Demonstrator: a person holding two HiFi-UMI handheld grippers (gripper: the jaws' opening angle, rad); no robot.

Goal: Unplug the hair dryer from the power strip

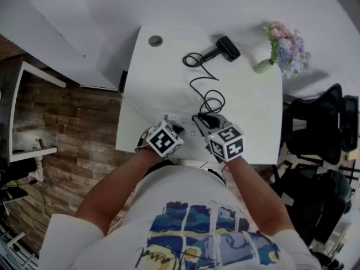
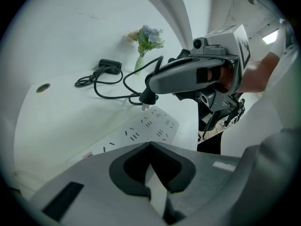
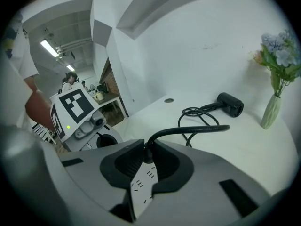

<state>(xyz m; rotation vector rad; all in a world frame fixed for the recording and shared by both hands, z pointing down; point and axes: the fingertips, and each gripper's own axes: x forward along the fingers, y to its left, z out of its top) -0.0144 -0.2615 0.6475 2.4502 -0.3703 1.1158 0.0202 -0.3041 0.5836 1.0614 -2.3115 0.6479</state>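
The black hair dryer (image 1: 228, 48) lies at the far side of the white table (image 1: 253, 111), and its black cord (image 1: 202, 86) loops back toward me. My right gripper (image 1: 203, 120) is shut on the black plug (image 2: 148, 98). The plug hangs just above the white power strip (image 2: 146, 128) with its prongs bare and out of the sockets. In the right gripper view the plug (image 3: 148, 152) sits in the notch between the jaws. My left gripper (image 1: 175, 129) rests at the strip's left end, jaws close together with a thin white gap; whether they pinch it is unclear.
A vase of flowers (image 1: 284, 52) stands at the table's far right corner. A round cable hole (image 1: 155, 40) sits at the far left. Black chairs (image 1: 320, 134) stand to the right of the table, and wooden floor lies to the left.
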